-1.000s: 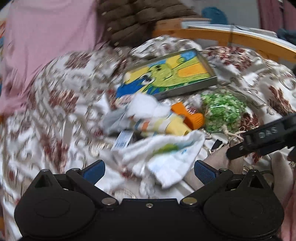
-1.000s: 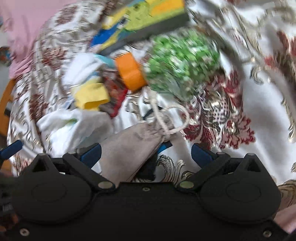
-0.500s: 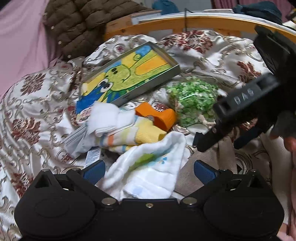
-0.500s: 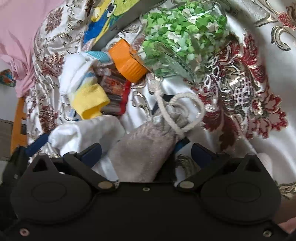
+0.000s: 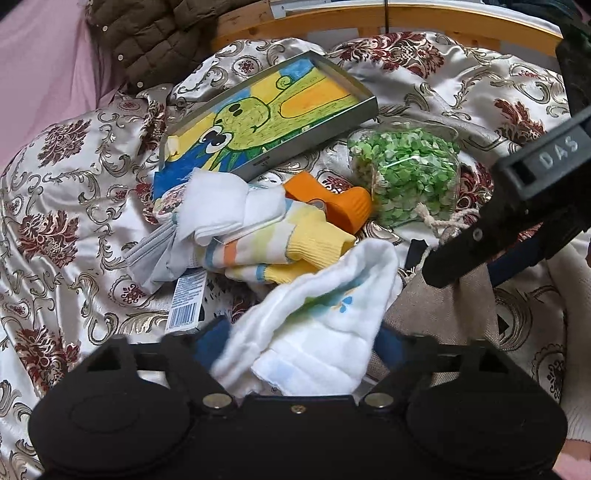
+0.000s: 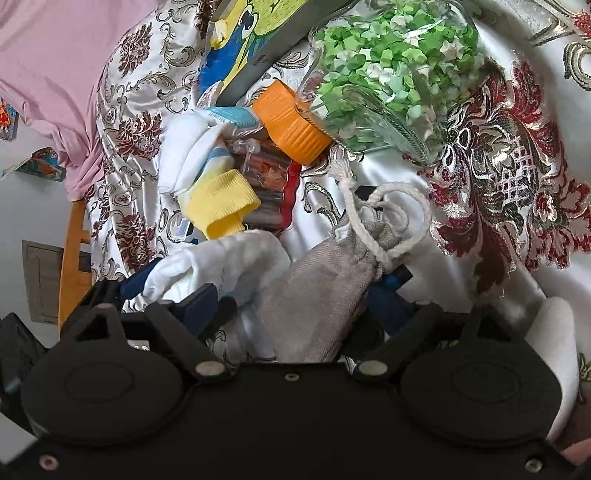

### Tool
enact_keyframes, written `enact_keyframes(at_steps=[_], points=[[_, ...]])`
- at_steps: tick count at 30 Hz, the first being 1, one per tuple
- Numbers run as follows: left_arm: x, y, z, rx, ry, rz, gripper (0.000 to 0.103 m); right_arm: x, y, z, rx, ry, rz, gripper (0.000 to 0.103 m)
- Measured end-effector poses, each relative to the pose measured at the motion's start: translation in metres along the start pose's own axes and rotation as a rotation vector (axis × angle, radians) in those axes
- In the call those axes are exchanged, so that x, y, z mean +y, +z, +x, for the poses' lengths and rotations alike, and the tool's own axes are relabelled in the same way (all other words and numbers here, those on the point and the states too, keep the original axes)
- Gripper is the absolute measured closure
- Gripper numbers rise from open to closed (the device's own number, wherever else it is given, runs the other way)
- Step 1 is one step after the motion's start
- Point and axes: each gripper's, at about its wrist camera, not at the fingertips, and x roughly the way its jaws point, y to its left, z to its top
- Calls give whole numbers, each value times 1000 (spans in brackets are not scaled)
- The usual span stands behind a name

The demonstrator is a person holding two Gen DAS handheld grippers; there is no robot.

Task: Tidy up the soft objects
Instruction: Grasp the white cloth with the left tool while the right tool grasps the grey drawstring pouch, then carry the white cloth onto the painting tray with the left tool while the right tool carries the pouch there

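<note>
My left gripper (image 5: 301, 341) is shut on a white towel (image 5: 325, 317) with a small blue and green print; it also shows in the right wrist view (image 6: 221, 258). My right gripper (image 6: 299, 302) is shut on a grey drawstring pouch (image 6: 328, 284) with a white cord (image 6: 384, 225); the pouch shows in the left wrist view (image 5: 443, 317), under the right gripper's body (image 5: 517, 206). A bundle of white, yellow and striped socks (image 5: 266, 236) lies just beyond the towel on the patterned satin bedspread (image 5: 66, 206).
A jar of green paper stars (image 5: 406, 173) with an orange lid (image 5: 332, 203) lies on its side. A framed cartoon picture (image 5: 266, 122) lies behind. A brown quilted jacket (image 5: 155, 33) and a wooden bed rail (image 5: 406, 18) are at the back. A barcode label (image 5: 186, 299) lies near the socks.
Both grippers have closed: the left on the white towel, the right on the grey pouch. The left view has steadied and moved in closer.
</note>
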Motion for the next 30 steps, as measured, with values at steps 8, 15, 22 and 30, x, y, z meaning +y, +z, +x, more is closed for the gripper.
enact_keyframes(at_steps=[8, 15, 22, 30], points=[[5, 2, -11, -42, -31, -43, 80, -5, -4, -2, -8, -25, 9, 46], [9, 1, -12, -47, -48, -76, 90, -8, -5, 6, 3, -99, 0, 78], [13, -1, -37, -125, -53, -170, 92, -8, -12, -7, -63, -74, -12, 98], [18, -4, -77, -308, -52, -277, 92, -8, -21, -48, -206, 46, -51, 100]])
